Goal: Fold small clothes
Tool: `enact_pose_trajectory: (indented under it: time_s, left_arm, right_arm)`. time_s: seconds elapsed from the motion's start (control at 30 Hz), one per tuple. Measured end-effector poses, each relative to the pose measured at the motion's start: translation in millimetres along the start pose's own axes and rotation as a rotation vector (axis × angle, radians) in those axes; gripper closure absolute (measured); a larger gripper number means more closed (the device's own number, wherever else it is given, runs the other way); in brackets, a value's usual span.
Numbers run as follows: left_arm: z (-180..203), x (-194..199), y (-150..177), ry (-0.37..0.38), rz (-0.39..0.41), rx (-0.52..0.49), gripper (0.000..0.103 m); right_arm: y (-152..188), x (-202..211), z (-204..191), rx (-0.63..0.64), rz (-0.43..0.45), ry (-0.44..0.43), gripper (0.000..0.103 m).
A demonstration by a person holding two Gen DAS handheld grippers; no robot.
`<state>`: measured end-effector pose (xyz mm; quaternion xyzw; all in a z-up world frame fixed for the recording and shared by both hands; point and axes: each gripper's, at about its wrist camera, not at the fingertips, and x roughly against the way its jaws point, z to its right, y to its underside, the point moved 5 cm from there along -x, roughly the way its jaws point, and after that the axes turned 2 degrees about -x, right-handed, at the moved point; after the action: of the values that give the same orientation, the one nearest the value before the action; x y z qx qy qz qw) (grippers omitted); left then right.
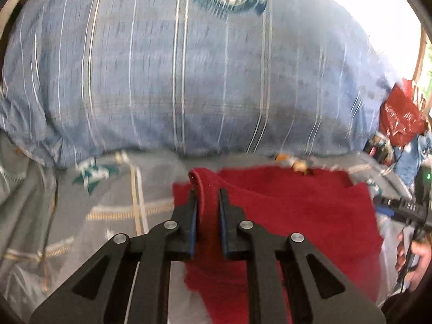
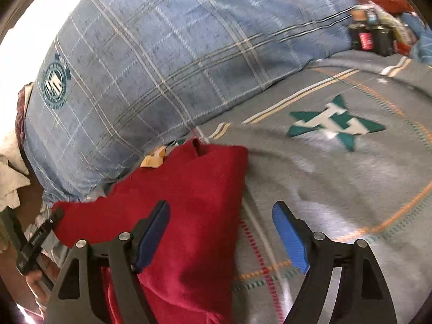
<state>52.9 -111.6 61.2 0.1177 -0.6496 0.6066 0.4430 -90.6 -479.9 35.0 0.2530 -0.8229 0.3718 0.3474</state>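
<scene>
A small red garment [image 1: 297,216] lies on the grey bedspread [image 1: 129,189] in front of the pillow. In the left wrist view my left gripper [image 1: 207,192] is shut on a raised fold at the garment's left edge, and the cloth stands up between the blue pads. In the right wrist view the same red garment [image 2: 194,189] reaches under the left finger of my right gripper [image 2: 221,216]. That gripper is open above the garment's right edge and holds nothing. Its right finger hangs over the bare bedspread [image 2: 337,183].
A large blue plaid pillow [image 1: 189,67] fills the back. The bedspread carries a teal star print [image 2: 334,124]. A red bag [image 1: 399,116] and dark bottles [image 2: 370,37] stand at the bed's far side. White cloth [image 2: 10,181] lies at the left. A hand [image 1: 413,256] holds the right tool.
</scene>
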Motion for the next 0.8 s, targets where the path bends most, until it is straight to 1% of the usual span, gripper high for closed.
enact_pose_trajectory:
  time_s: [0.1,0.13,0.17,0.2,0.23,0.33,0.4,0.47,0.5,0.53,0.57,0.6,0.63,0.67,0.73,0.77,0.8]
  left_arm:
    - [-5,-13,16,0.020,-0.038,0.033,0.092]
    - [-5,-15,18,0.027,-0.041,0.040,0.092]
    - [-5,-16,20,0.034,-0.044,0.046,0.092]
    - [-5,-17,19,0.043,-0.047,0.048,0.092]
    - [-4,-18,19,0.054,-0.049,0.048,0.092]
    - [2,-16,13,0.085,-0.037,0.052,0.092]
    - [6,-20,14,0.090,-0.039,0.048,0.092]
    - [9,-31,19,0.076,-0.075,0.045,0.092]
    - [9,-36,21,0.071,-0.087,0.045,0.092]
    - [10,-39,24,0.064,-0.103,0.044,0.092]
    - [10,-40,27,0.058,-0.110,0.044,0.092]
    - [10,-40,28,0.058,-0.109,0.042,0.092]
    - [10,-40,29,0.059,-0.106,0.043,0.091]
    - [9,-38,29,0.059,-0.105,0.044,0.091]
    - [9,-39,30,0.060,-0.105,0.052,0.091]
    - [9,-39,30,0.057,-0.108,0.055,0.091]
    - [9,-38,29,0.053,-0.110,0.056,0.091]
  right_arm:
    - [-2,-23,-10,0.047,-0.023,0.028,0.023]
    - [-2,-28,-13,0.062,-0.021,0.038,0.035]
    - [-4,-32,-17,0.089,-0.013,0.046,0.080]
    - [-7,-33,-20,0.129,0.007,0.082,0.095]
    - [-12,-31,-23,0.156,0.035,0.105,0.095]
    - [-26,-24,-28,0.170,0.103,0.115,0.095]
    - [-31,-23,-23,0.183,0.147,0.174,0.096]
    - [-37,-28,-8,0.141,0.154,0.194,0.095]
    - [-38,-31,3,0.098,0.151,0.185,0.095]
    - [-37,-34,15,0.040,0.131,0.159,0.091]
    - [-34,-33,22,-0.007,0.110,0.129,0.079]
    - [-30,-27,27,-0.055,0.090,0.109,0.070]
    - [-26,-18,29,-0.075,0.079,0.095,0.049]
    - [-19,-5,25,-0.076,0.077,0.063,0.032]
    - [-5,9,16,-0.044,0.057,0.031,0.021]
    - [4,10,10,-0.014,0.029,0.036,0.022]
    - [11,5,5,0.022,-0.001,0.046,0.024]
